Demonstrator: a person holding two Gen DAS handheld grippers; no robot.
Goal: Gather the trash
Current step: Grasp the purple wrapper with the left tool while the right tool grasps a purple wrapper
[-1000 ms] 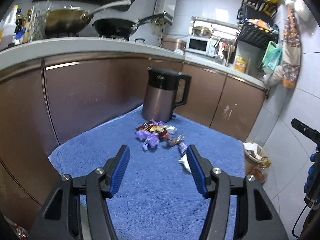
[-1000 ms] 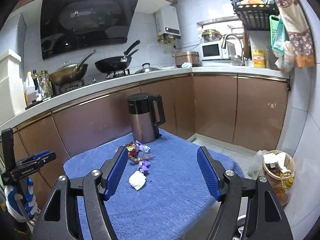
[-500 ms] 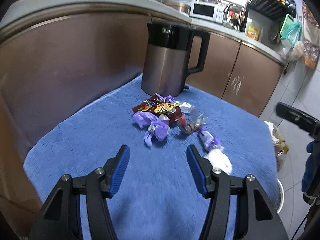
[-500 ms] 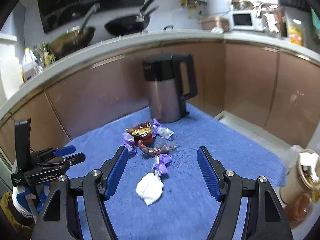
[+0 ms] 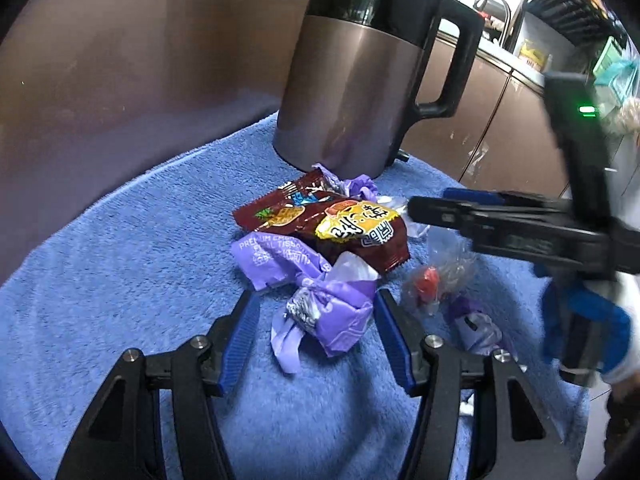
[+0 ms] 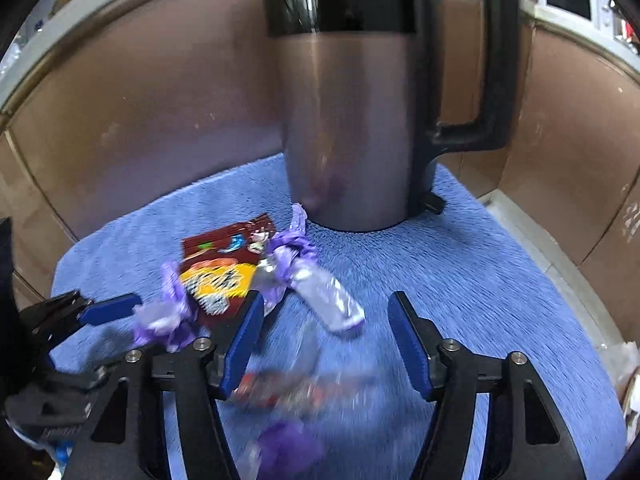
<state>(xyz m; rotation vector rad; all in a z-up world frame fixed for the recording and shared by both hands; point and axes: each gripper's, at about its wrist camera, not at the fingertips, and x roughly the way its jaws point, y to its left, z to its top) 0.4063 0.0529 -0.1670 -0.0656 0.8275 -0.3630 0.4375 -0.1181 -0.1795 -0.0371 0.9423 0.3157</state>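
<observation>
Both grippers were wide open: left gripper straddled a crumpled purple wrapper on the blue towel, red snack packet at 12 o'clock, kettle right behind; right gripper hovered over a silver-purple wrapper

Both tools look alike. The left hand-held gripper has a black, angular plastic frame with triangular cut-outs, silver round-headed screws at the joints, and blue ribbed pads lining its fingers. The right hand-held gripper is built the same: black frame, silver screws, blue ribbed pads. A small green light glows on its black body.
</observation>
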